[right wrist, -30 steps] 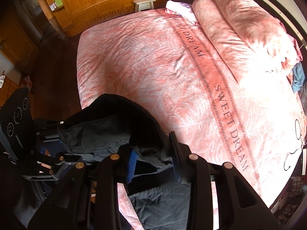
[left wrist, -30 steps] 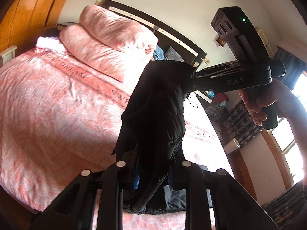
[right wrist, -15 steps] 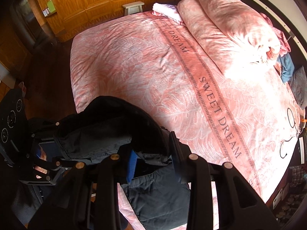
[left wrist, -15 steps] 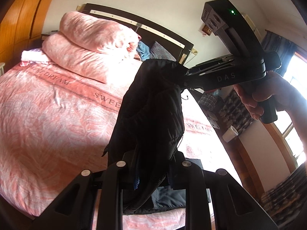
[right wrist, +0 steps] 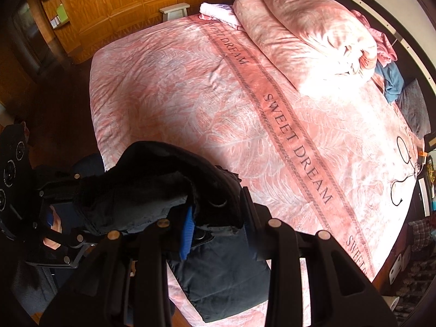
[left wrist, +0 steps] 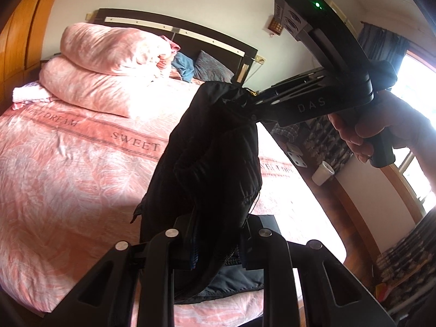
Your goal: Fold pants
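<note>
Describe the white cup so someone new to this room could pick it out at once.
Start at the pink bed and look past its side nearest the window, where a dark wooden ledge runs along the wall. The white cup stands on that ledge, below the patterned fabric. It is the only small, plain white, round thing there.

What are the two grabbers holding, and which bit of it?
Both hold the black pants: the left gripper and right gripper each pinch a bunched upper edge, probably the waistband.

Pants [right wrist: 152, 188] hung between both grippers, above bed [right wrist: 174, 87] near edge. Pillows [right wrist: 308, 30] lay stacked at bed's far end.
</note>
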A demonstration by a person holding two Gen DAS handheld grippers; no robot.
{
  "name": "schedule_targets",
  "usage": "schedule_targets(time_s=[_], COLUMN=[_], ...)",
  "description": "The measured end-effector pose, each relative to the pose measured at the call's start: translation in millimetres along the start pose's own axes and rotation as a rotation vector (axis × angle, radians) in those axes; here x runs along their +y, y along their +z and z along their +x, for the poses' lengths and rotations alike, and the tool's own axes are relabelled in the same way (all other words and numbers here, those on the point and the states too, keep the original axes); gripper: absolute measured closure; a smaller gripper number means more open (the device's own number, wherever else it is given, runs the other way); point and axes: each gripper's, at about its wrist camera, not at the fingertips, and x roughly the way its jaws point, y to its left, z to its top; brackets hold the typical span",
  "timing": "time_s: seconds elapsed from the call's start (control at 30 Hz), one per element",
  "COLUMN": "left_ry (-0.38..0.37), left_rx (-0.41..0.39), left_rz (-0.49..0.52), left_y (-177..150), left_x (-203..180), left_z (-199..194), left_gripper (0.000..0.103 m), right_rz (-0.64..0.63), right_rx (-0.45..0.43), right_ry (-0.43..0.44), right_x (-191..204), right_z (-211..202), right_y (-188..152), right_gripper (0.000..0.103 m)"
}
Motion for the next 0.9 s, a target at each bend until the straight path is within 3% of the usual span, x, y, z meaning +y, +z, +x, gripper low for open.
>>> schedule_targets(time_s=[0.9], left_ry=[-0.029], left_rx=[0.094], left_rz=[0.160], left_y=[-26], left_x=[-80], left_z=[56], left_gripper=[0.081], right_rz=[0.060], right_rx=[0.012], right_ry=[-0.067], right_x=[-41], right_z=[2], right_y=[-95], right_gripper=[0.074])
